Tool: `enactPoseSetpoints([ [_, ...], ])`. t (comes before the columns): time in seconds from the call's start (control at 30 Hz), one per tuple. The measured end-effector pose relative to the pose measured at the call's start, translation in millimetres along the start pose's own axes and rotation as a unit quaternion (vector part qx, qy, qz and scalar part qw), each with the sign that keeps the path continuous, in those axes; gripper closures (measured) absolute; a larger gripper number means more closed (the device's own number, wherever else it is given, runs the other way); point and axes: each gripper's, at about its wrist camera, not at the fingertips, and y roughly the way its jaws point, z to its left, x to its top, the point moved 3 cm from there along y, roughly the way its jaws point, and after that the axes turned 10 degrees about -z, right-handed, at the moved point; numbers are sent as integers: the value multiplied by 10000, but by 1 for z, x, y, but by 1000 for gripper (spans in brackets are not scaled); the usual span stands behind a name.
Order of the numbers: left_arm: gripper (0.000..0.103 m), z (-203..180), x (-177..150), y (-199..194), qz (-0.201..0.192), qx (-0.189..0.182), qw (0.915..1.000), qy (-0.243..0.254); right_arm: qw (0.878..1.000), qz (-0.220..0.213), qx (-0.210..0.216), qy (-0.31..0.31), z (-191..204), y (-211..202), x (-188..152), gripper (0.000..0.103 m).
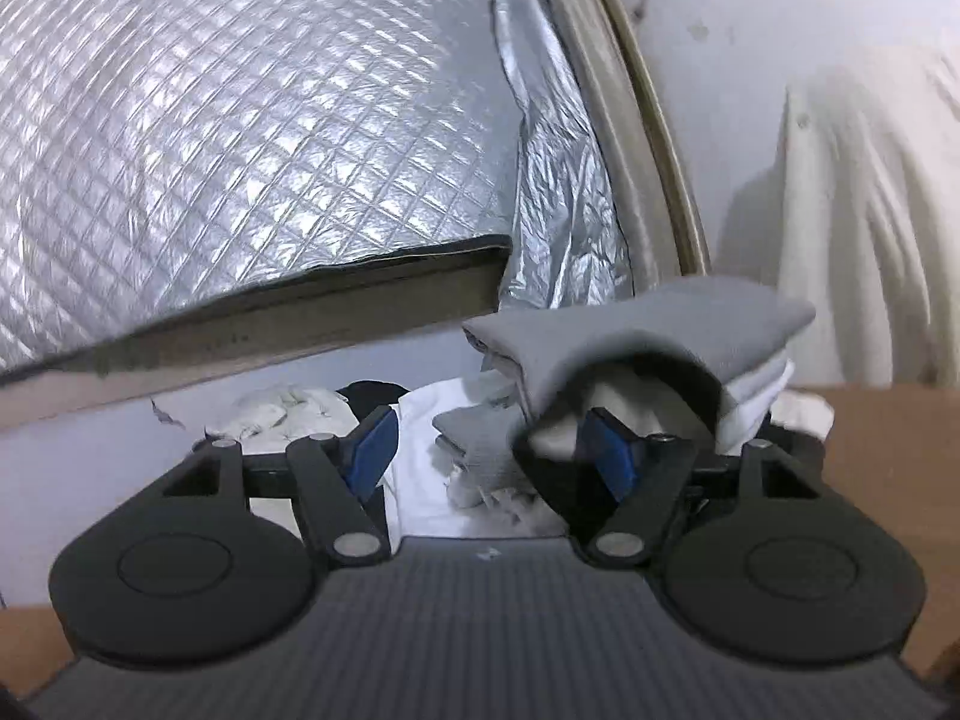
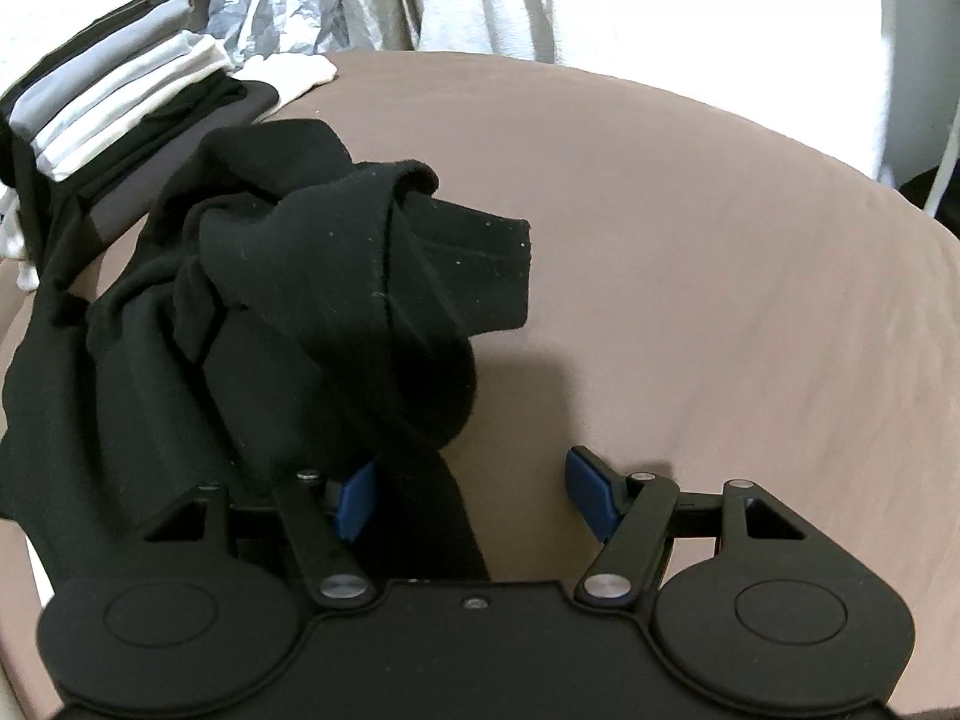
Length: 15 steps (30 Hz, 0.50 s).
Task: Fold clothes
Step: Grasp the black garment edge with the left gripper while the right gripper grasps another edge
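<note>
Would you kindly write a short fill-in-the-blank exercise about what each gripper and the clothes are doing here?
1. The crumpled garment beside the right gripper is ____ in colour.
2. The right gripper's jaws stand ____.
3. The bed sheet under the garment is ____.
4. A folded ____ cloth drapes over one finger of the left gripper.

Missing words: black; open; brown; grey

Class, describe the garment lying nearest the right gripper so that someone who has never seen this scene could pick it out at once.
Start at the broad brown sheet that covers the surface. On its left part, just ahead of the open right gripper, lies the black garment, crumpled, one end poking up. Unlike the stack of folded clothes behind it, grey, white and dark in neat layers, it is all black and unfolded.
</note>
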Motion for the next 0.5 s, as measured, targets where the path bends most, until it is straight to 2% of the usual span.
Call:
enactPoseSetpoints([
  [0.03,36,0,0,0,-95,-252,9995,-177,10000,-21,-16,64,2,1,1,31],
  [0.07,36,-7,2,-7,-230,-792,9962,-262,9999,-52,-19,135,4,4,3,31],
  [0.1,35,-16,5,-17,-370,-1421,9887,-288,9998,-98,-13,199,8,8,4,31],
  [0.17,33,-47,6,-45,-549,-2231,9732,107,9992,-213,3,345,10,12,7,26],
  [0.23,32,-88,-1,-66,-439,-3104,9490,327,9986,-266,23,451,14,20,8,25],
  [0.33,32,-155,-19,-94,218,-4373,8984,349,9983,-446,76,373,25,29,19,25],
  [0.37,32,-178,-27,-103,330,-4666,8826,475,9975,-592,77,386,27,30,25,26],
  [0.4,32,-195,-35,-112,346,-4794,8743,674,9959,-785,66,449,26,30,31,27],
  [0.43,32,-211,-44,-119,337,-4858,8689,888,9935,-1008,41,522,25,29,35,36],
  [0.47,32,-224,-53,-123,319,-4836,8674,1129,9909,-1210,30,593,23,27,39,50],
  [0.5,32,-233,-61,-122,329,-4742,8698,1319,9882,-1385,38,659,21,24,42,57],
])
